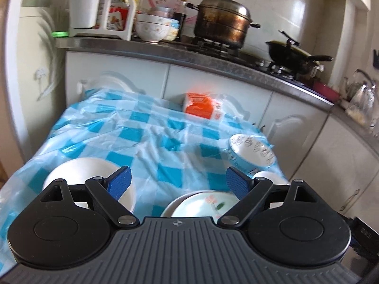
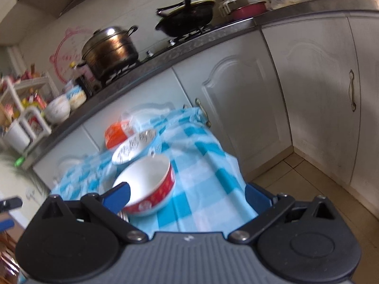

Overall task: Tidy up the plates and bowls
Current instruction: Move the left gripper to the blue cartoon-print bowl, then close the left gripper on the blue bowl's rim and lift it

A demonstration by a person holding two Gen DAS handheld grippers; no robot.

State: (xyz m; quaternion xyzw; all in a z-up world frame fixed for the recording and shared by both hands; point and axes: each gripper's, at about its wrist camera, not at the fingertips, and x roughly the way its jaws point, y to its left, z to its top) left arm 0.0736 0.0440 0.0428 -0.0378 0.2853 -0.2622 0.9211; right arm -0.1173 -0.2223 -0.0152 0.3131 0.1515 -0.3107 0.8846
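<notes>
A table with a blue-checked cloth [image 1: 146,137] holds the dishes. In the left wrist view my left gripper [image 1: 177,182] is open and empty above a flower-patterned plate [image 1: 203,204], with a white bowl [image 1: 83,172] under its left finger and a patterned blue bowl [image 1: 252,151] at the right. In the right wrist view my right gripper [image 2: 189,196] is open and empty just behind a red-and-white bowl [image 2: 149,187]. The patterned blue bowl [image 2: 135,148] lies tilted beyond it.
An orange packet [image 1: 201,105] lies at the table's far edge, also in the right wrist view [image 2: 116,132]. White cabinets [image 2: 236,108] stand close behind. The counter [image 1: 165,52] carries a steamer pot [image 1: 222,21], a wok [image 1: 289,52], stacked bowls [image 1: 151,28] and a condiment rack.
</notes>
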